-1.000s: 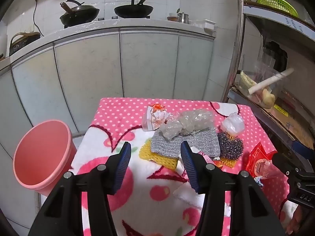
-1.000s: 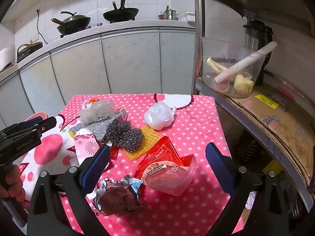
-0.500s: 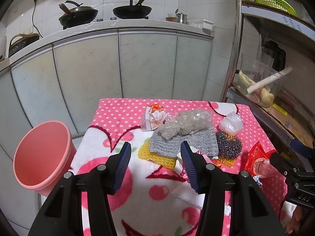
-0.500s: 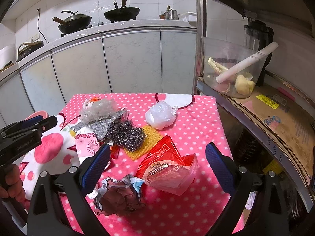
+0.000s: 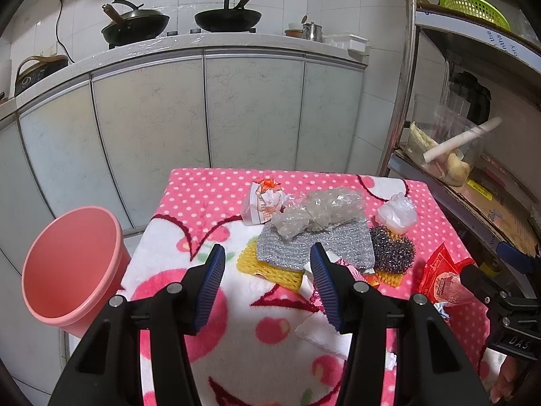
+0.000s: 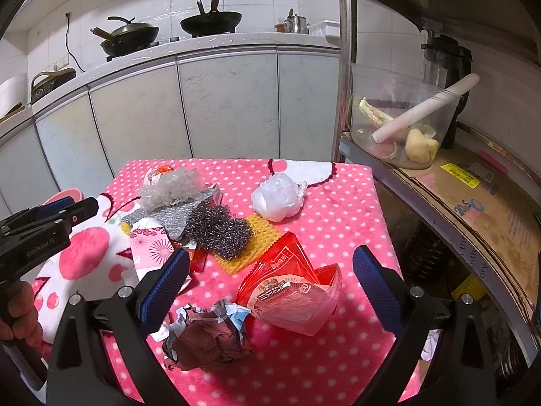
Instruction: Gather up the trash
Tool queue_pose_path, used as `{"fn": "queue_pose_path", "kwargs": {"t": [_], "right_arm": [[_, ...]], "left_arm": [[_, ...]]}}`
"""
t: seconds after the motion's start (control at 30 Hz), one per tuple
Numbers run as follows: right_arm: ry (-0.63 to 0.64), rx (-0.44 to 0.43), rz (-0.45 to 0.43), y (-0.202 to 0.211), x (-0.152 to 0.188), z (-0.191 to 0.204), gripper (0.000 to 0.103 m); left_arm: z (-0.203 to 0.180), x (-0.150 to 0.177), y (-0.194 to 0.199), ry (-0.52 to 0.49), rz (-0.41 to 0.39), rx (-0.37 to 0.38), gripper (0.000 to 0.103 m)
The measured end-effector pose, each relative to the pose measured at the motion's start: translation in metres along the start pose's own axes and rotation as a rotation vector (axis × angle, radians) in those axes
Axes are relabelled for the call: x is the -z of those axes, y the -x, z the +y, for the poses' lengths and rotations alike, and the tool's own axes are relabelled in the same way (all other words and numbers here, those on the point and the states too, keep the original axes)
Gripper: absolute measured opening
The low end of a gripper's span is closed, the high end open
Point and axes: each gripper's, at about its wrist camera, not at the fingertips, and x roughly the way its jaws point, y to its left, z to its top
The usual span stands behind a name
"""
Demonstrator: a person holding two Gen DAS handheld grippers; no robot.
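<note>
In the left wrist view, the left gripper hung with jaws spread and nothing between them, above the pink polka-dot cloth-covered table. Ahead lay a crumpled clear plastic bag on a silver scouring cloth, beside a crumpled white-and-orange wrapper. A round pink plastic bucket stood off the table's left edge.

In the right wrist view, the right gripper was likewise spread wide and bare, poised over a red snack packet. A crumpled brown-and-foil wad lay just beside it, a steel wool scourer and a knotted white plastic bag farther off.
</note>
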Motion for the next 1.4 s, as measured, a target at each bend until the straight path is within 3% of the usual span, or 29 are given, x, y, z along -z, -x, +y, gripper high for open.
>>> {"fn": "queue_pose_path", "kwargs": {"t": [0.37,0.77,1.4], "right_arm": [[-0.001,-0.002,-0.01,0.001,0.0,0.002,0.098],[-0.021,-0.007,-0.165,0.031,-0.01,0.0,0.098],[-0.021,-0.003,-0.151,0.028,-0.009,-0.002,0.098]], "left_arm": [[0.0,0.0,0.001,0.002,-0.001,0.002,0.052],[-0.001,-0.003,0.007,0.002,-0.01,0.01,0.052],[-0.002,-0.003,0.008,0.002,-0.01,0.012,0.052]]}}
